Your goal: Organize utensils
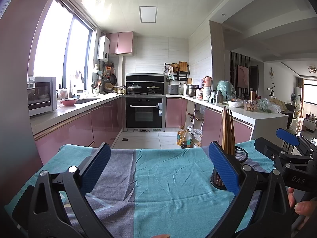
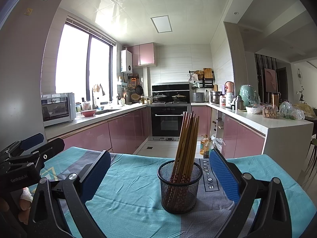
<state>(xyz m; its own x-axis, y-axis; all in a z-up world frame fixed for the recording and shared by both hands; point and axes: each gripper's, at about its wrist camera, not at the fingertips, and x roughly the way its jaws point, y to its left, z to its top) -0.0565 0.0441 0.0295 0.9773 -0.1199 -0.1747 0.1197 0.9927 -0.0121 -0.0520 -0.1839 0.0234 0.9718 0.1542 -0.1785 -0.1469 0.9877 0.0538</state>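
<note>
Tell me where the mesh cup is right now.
In the right wrist view the mesh cup stands upright on the teal cloth, right of centre between the open fingers, holding the chopsticks.

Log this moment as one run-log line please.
left tool open, empty | right tool open, empty | chopsticks upright in mesh holder | on teal cloth

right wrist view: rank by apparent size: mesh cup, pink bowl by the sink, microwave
1. mesh cup, inflated by nearness to the camera
2. microwave
3. pink bowl, clearly smallest
</note>
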